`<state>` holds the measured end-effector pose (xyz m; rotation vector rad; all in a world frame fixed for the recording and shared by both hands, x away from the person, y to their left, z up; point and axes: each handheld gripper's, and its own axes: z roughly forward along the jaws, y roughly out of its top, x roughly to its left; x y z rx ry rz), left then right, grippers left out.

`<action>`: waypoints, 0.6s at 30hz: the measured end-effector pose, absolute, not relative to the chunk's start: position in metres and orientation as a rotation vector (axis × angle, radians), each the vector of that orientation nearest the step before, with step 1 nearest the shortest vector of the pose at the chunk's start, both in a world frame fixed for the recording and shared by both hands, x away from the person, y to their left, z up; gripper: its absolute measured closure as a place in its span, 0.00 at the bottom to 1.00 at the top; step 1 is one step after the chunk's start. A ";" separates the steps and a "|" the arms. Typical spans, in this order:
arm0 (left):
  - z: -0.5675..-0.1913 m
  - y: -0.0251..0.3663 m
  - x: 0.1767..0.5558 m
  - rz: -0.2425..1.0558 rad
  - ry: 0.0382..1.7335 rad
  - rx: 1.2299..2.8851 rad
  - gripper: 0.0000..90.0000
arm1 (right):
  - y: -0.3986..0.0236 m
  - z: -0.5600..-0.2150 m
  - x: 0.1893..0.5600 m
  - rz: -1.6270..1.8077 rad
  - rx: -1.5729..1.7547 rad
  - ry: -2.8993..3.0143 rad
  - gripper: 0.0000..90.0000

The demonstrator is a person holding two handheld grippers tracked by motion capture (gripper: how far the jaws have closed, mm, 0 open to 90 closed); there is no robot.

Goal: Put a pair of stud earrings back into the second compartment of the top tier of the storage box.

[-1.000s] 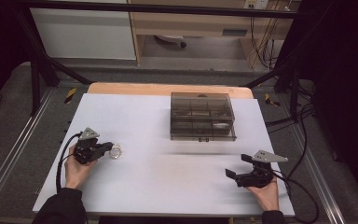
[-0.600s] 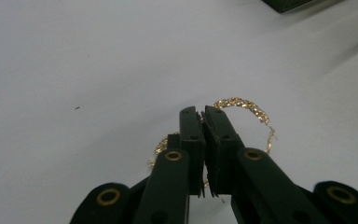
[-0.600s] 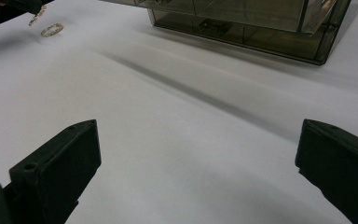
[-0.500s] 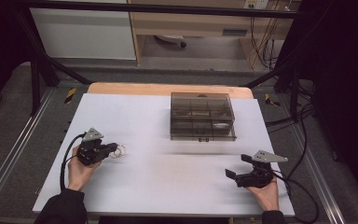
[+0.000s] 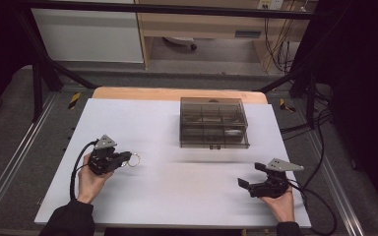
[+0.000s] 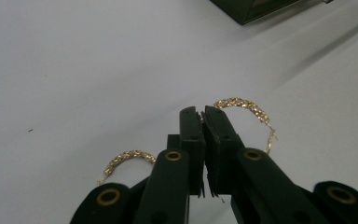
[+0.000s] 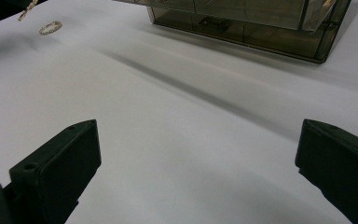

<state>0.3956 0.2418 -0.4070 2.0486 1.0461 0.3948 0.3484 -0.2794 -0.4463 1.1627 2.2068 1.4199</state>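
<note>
1. Bracelet point(image 6: 242, 105): thin gold twisted ring, pinched in the left tongs point(image 6: 201, 112). One arc sticks out past the jaw tips, another arc shows beside the jaws lower down point(image 6: 126, 158).
2. In the high view the ring point(image 5: 134, 160) hangs off the tip of the left tongs point(image 5: 126, 157), over the left part of the table point(image 5: 167, 196), well apart from the box.
3. Left tongs: jaws clamped tight together on the bracelet, only a sliver of gap between the pads.
4. Left hand point(image 5: 92, 178) grips the tongs body from behind, cable looping off to its left.
5. Right tongs point(image 5: 250, 176): jaws spread wide, nothing between them, just bare table in the right gripper view point(image 7: 191, 154).
6. Right hand point(image 5: 280, 201) sits near the table's front right corner.
7. Box point(image 5: 213, 122): smoky clear plastic, divided into compartments, lid closed, at the far centre of the table. Contents too dim to tell.
8. From the right gripper view the ring point(image 7: 50, 27) shows far off at upper left, box point(image 7: 242, 23) across the top.
</note>
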 end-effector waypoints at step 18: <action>-0.383 0.207 0.393 0.375 0.984 2.058 0.96 | -0.280 -0.446 0.348 1.415 1.162 2.211 0.01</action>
